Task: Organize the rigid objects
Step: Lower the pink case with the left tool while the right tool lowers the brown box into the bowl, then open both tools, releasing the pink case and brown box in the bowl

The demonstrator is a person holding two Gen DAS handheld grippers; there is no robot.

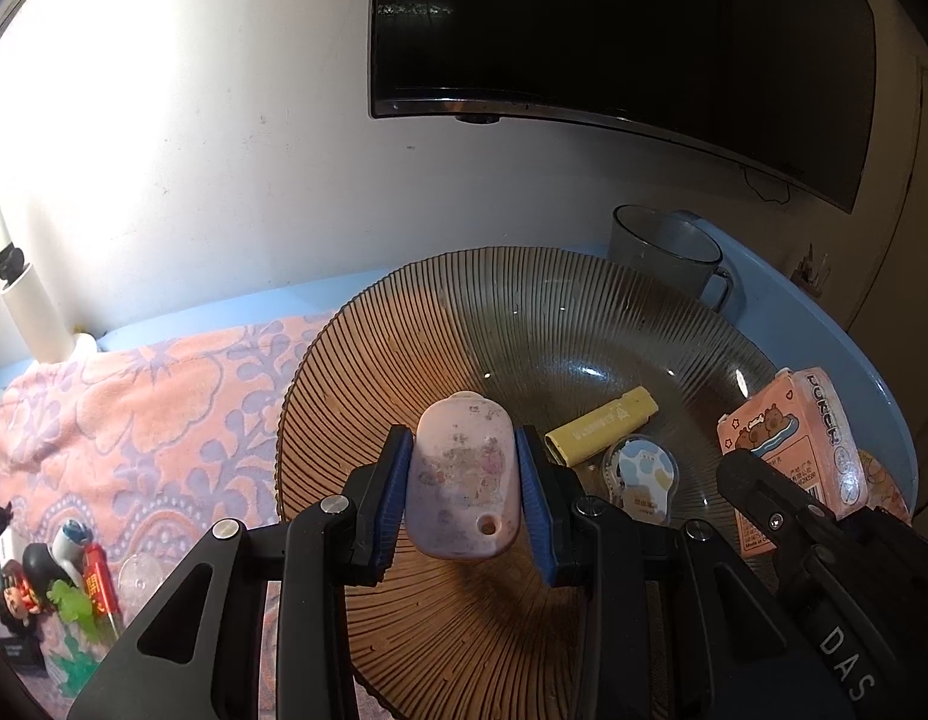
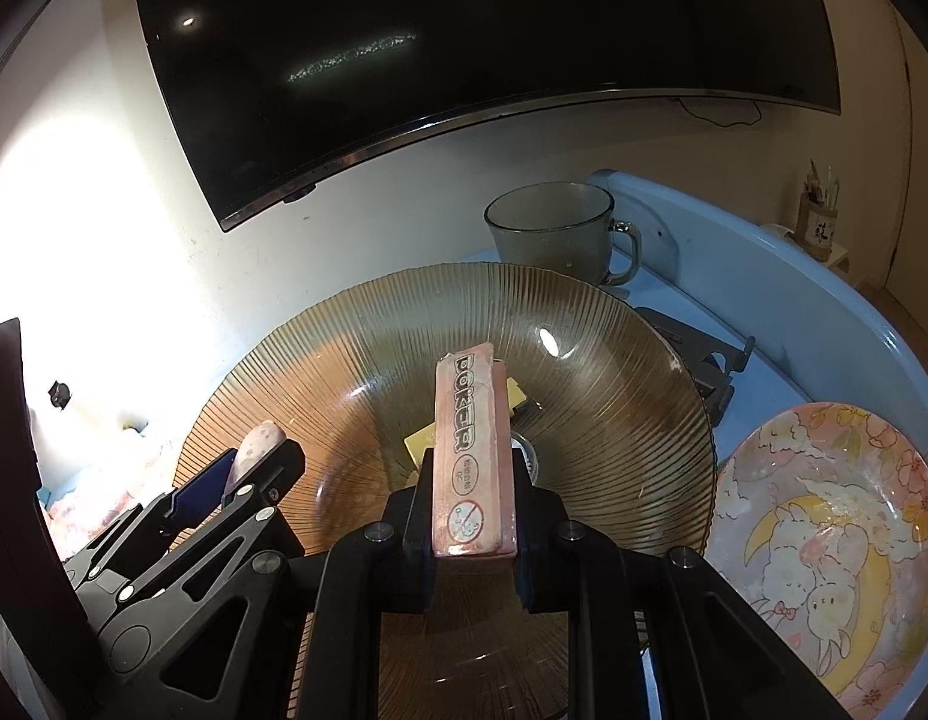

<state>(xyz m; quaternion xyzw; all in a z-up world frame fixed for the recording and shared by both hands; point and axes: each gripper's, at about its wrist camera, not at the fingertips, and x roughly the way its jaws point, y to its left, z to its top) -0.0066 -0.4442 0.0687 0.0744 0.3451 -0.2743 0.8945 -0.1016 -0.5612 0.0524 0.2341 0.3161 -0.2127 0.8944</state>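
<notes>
Left gripper [image 1: 464,495] clamped on worn pale-pink plastic case [image 1: 461,480], right gripper [image 2: 473,498] on pink card box [image 2: 471,450], both held over ribbed amber glass dish [image 1: 584,300], yellow bar [image 1: 602,423] at two o'clock, likely for drop-off

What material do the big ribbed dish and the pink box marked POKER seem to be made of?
The ribbed dish looks like smoky brown glass: it is see-through, glossy, with bright glints. The pink box, held in the right gripper, looks like printed cardboard, perhaps film-wrapped, since its face shines slightly.
</notes>
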